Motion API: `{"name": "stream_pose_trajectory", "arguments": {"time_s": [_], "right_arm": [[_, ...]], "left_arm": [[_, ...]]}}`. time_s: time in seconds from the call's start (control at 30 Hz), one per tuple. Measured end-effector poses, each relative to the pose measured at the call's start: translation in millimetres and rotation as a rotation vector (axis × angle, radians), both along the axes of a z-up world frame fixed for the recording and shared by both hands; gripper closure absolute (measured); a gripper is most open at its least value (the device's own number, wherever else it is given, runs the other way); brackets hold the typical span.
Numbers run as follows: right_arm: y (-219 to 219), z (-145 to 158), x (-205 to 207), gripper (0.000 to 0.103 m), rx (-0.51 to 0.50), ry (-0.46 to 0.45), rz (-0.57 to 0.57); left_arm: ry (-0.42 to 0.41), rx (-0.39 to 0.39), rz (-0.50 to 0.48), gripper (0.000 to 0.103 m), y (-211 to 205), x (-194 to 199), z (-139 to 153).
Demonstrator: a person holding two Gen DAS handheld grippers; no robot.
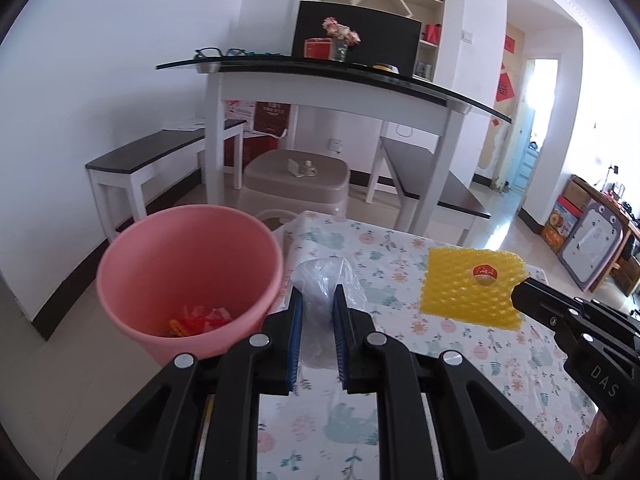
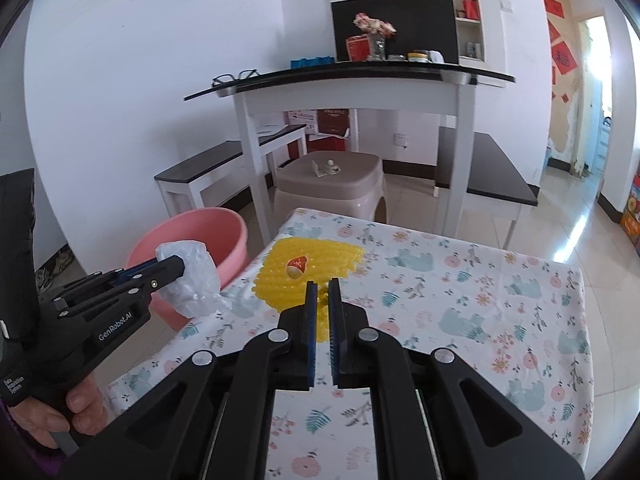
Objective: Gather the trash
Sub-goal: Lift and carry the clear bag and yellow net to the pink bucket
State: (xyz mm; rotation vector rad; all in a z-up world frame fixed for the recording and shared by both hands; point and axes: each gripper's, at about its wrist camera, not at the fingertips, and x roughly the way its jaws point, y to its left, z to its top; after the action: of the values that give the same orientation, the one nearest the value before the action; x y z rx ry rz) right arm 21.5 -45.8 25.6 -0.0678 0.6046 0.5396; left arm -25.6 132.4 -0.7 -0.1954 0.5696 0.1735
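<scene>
Both grippers loaded at the table's left edge

Left gripper (image 1: 316, 300) is clamped on a crumpled clear plastic bag (image 1: 320, 280), held at the table (image 2: 460, 320) edge just beside the pink bin (image 1: 188, 276), red and yellow scraps inside it. Right gripper (image 2: 323, 300) pinches the near edge of the yellow foam net (image 2: 308, 268), lying by the table's far left corner.
</scene>
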Motion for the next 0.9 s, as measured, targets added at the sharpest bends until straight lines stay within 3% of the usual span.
{"name": "stream_pose_trajectory", "arguments": {"time_s": [0.9], "right_arm": [[110,13,-4,0.097,-0.079,-0.110,0.161]], "left_arm": [[-0.007,-0.011,0.210,0.089,83,-9,-10]]}}
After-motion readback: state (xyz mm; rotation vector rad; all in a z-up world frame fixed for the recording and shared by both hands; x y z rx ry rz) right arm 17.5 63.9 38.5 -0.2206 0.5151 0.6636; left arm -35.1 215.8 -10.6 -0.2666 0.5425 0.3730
